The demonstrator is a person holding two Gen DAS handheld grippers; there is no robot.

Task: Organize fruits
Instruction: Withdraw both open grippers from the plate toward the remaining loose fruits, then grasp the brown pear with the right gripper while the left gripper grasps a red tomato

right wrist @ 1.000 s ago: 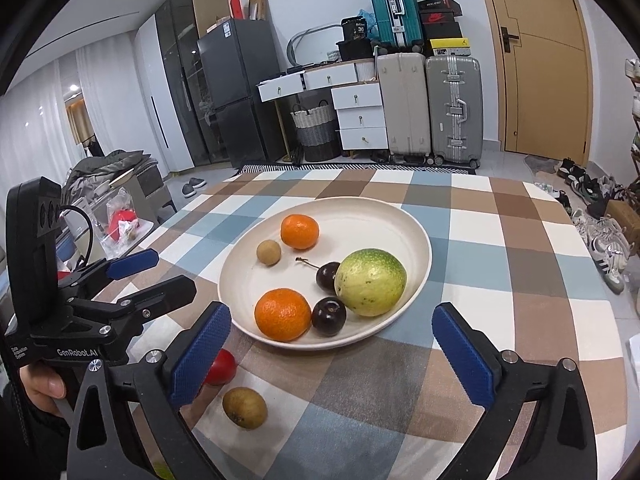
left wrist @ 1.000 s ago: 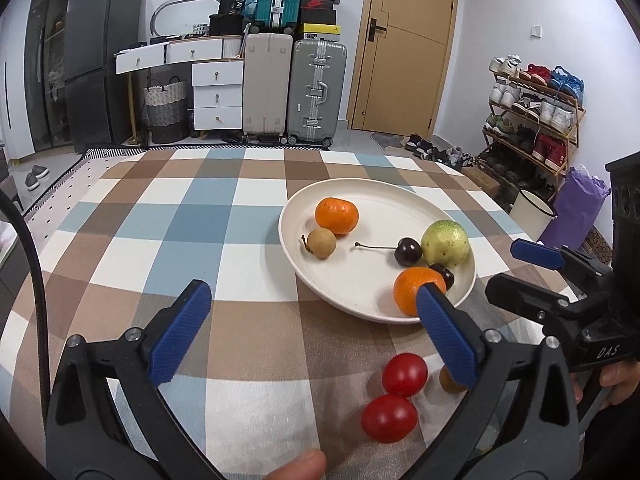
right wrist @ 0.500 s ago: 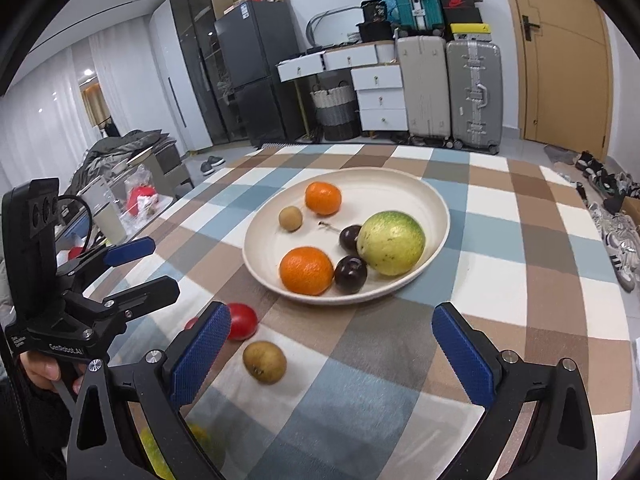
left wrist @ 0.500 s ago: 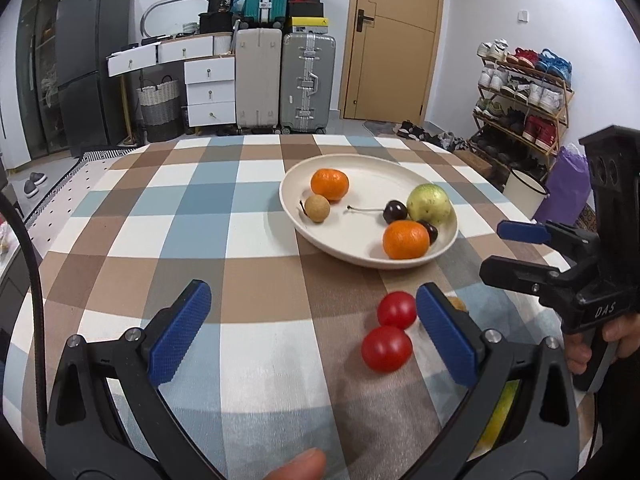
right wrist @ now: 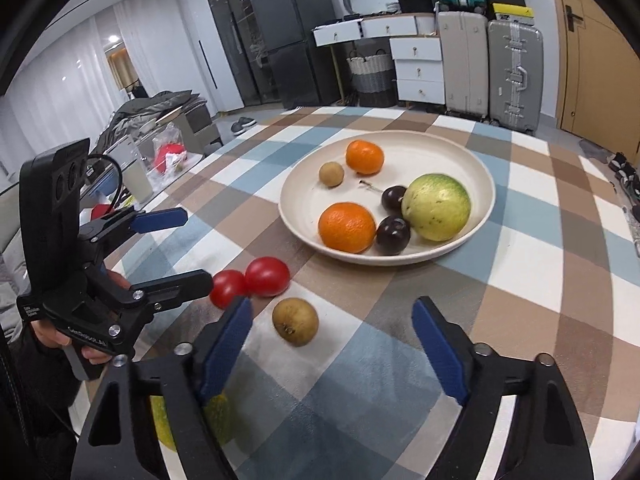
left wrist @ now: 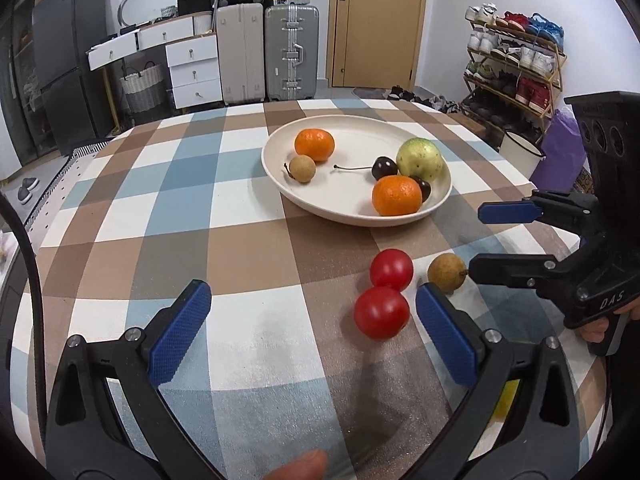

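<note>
Jaws spread on both grippers, right gripper (right wrist: 332, 344) just narrowing around nothing; brown, round longan (right wrist: 295, 321) just ahead

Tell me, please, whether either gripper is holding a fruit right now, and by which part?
Nothing is held. The left gripper is open over bare tablecloth; the right gripper, whose jaws have just been closing, frames the longan without touching it.

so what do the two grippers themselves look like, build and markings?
Both are black plastic pistol-grip frames with silver screws and blue textured pads on the fingers. The right gripper reads "DAS" in white; the left gripper carries small white lettering, a boxy camera housing on top and a black cable.
</note>
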